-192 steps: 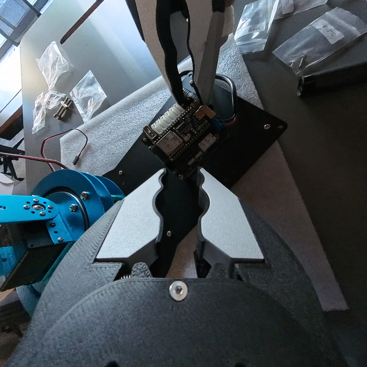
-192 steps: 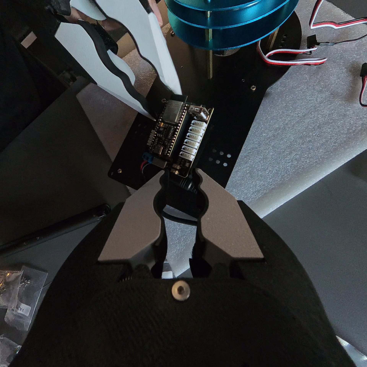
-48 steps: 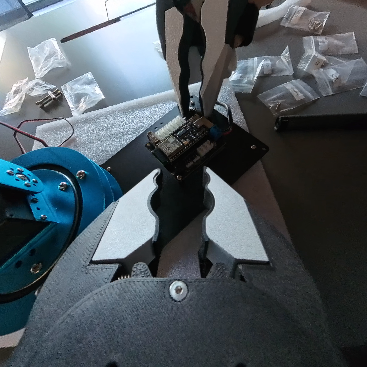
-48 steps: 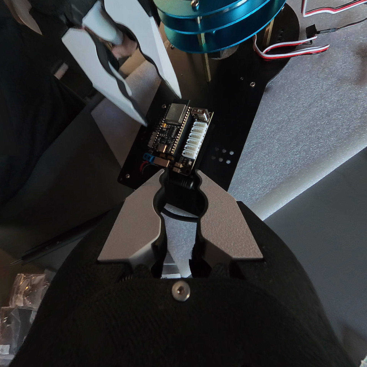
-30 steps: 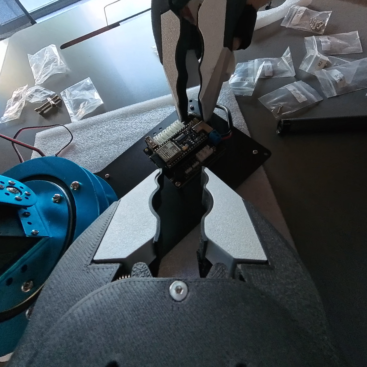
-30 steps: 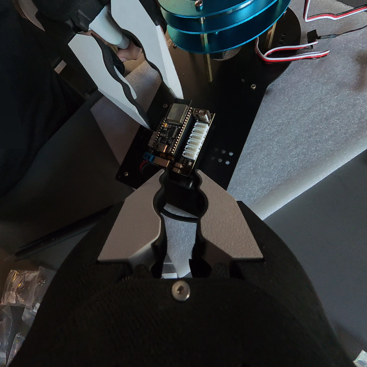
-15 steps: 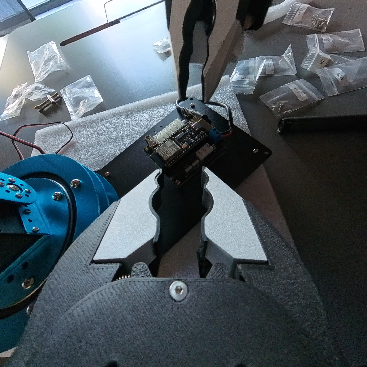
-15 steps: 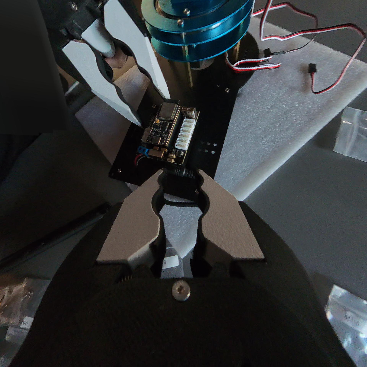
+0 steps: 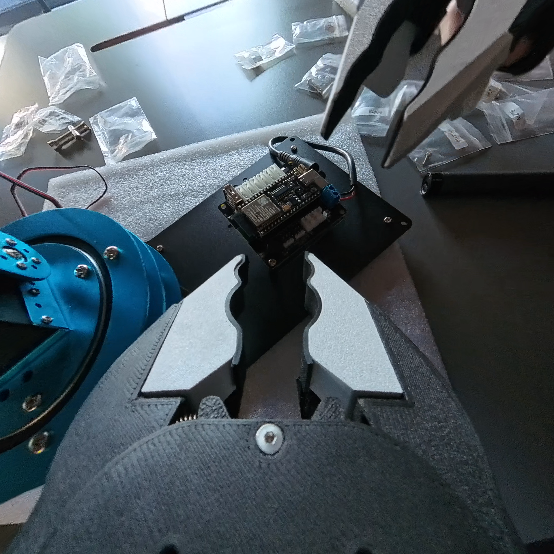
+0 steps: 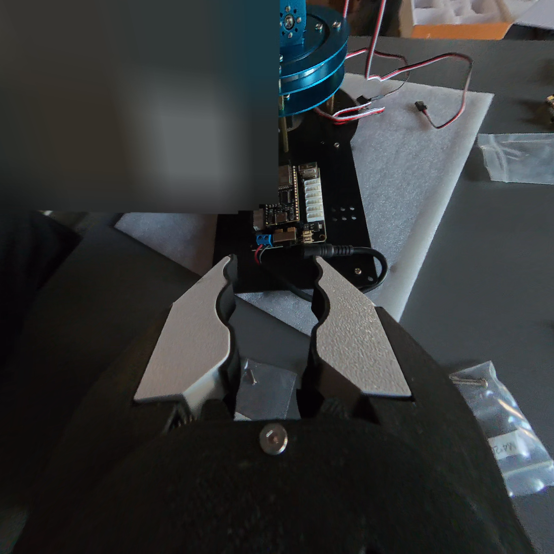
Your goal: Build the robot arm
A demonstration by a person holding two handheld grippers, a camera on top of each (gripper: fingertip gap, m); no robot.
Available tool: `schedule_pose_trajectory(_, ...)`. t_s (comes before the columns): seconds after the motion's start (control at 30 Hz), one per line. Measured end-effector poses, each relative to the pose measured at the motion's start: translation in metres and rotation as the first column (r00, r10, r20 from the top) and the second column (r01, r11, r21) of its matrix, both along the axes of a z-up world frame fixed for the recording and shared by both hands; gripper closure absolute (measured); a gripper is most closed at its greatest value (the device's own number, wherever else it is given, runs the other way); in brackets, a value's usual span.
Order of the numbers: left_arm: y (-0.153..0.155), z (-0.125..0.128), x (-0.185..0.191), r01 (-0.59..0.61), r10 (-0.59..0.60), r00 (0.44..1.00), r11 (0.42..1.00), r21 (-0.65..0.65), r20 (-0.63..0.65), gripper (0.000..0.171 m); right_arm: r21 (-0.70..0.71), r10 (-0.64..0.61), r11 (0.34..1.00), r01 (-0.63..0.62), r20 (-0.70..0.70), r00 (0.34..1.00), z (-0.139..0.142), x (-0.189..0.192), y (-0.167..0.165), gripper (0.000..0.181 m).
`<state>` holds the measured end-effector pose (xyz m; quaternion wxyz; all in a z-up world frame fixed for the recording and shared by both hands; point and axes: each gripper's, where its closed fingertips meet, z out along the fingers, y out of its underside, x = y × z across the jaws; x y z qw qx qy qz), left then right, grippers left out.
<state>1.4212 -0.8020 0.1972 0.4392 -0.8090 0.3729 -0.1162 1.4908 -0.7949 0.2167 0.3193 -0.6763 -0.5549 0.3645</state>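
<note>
- Claws: left claw open, holding nothing, above the black plate; right claw open too, just off the black plug.
- Circuit board sits on the plate, looks easy to break; hold its edges.

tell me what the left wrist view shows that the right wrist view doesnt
Only the left wrist view shows the right tongs from outside, open above the table, the metal standoffs among empty bags, and the black tube. Only the right wrist view shows the white-red-black servo leads and a cardboard box. Both show the circuit board, its barrel plug, the black plate, the blue turntable and foam sheet.
</note>
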Motion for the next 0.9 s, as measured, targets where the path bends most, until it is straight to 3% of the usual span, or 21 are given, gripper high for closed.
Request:
schedule_pose_trajectory(0.2, -0.002, -0.002, -0.003, -0.016, 0.016, 1.000, 1.000, -0.005, 0.023, 0.134, 0.117, -0.136, 0.983, 0.140, -0.040, 0.990, 0.000, 0.000, -0.004, 0.135)
schedule_pose_trajectory(0.37, -0.003, 0.001, -0.003, -0.011, 0.010, 0.999, 1.000, 0.010, 0.048, 0.131, 0.030, -0.340, 0.938, 0.346, -0.127, 0.932, 0.008, -0.002, -0.017, 0.148)
schedule_pose_trajectory(0.47, -0.005, 0.001, -0.004, 0.014, -0.016, 0.998, 1.000, 0.022, 0.057, 0.132, 0.139, -0.387, 0.905, 0.402, -0.124, 0.914, -0.002, 0.001, -0.023, 0.148)
schedule_pose_trajectory(0.6, -0.005, -0.005, -0.011, 0.013, -0.014, 0.999, 1.000, 0.025, 0.047, 0.134, 0.411, -0.409, 0.818, 0.402, -0.075, 0.909, -0.002, 0.001, -0.014, 0.153)
schedule_pose_trajectory(0.7, -0.006, -0.006, -0.012, 0.023, -0.024, 0.999, 0.999, 0.022, 0.043, 0.136, 0.516, -0.388, 0.793, 0.323, 0.019, 0.922, -0.003, -0.002, -0.011, 0.154)
schedule_pose_trajectory(0.9, -0.009, -0.009, -0.010, 0.056, -0.056, 0.997, 0.998, -0.003, 0.044, 0.136, 0.584, -0.293, 0.798, 0.147, 0.163, 0.942, -0.016, 0.003, -0.011, 0.153)
